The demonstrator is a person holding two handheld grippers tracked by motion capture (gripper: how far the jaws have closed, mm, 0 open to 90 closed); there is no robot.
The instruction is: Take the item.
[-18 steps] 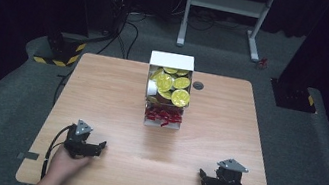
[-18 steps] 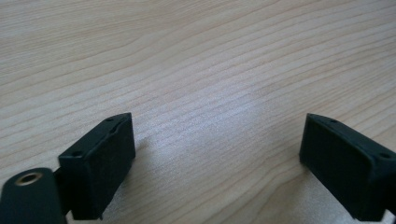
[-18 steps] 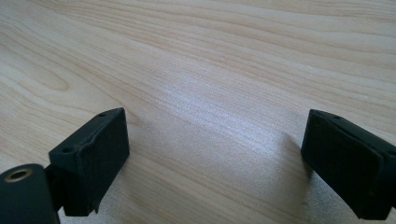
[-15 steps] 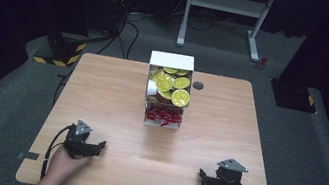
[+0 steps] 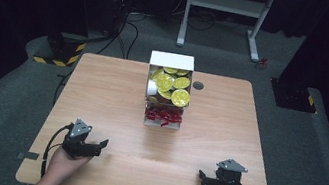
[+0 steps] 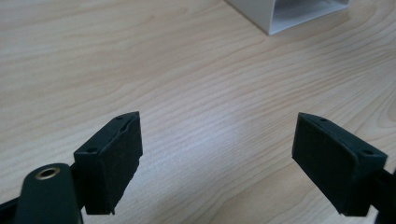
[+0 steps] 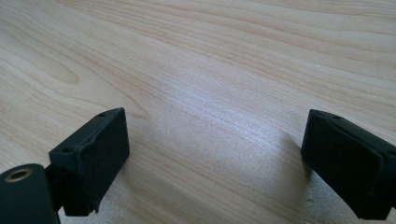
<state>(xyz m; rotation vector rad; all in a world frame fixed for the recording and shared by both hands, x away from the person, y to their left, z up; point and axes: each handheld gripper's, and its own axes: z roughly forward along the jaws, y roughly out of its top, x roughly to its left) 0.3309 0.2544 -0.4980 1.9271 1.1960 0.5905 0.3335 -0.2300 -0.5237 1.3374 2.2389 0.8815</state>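
High view: two grippers, left gripper (image 5: 102, 143) and right gripper (image 5: 200, 175), jaws wide apart, empty.

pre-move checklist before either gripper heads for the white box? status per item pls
1. Left gripper open, nothing between its fingers: ok.
2. Right gripper open, nothing held: ok.
3. Light wooden table bare between both grippers and the white rectangular box: ok.
4. Box upright, yellow round-lidded cups in its upper compartment, red packets in the lower one: ok.
5. Whether the cups are loose or wedged together: cannot tell.
6. Small dark round cap in the tabletop beside the box, apart from it: ok.
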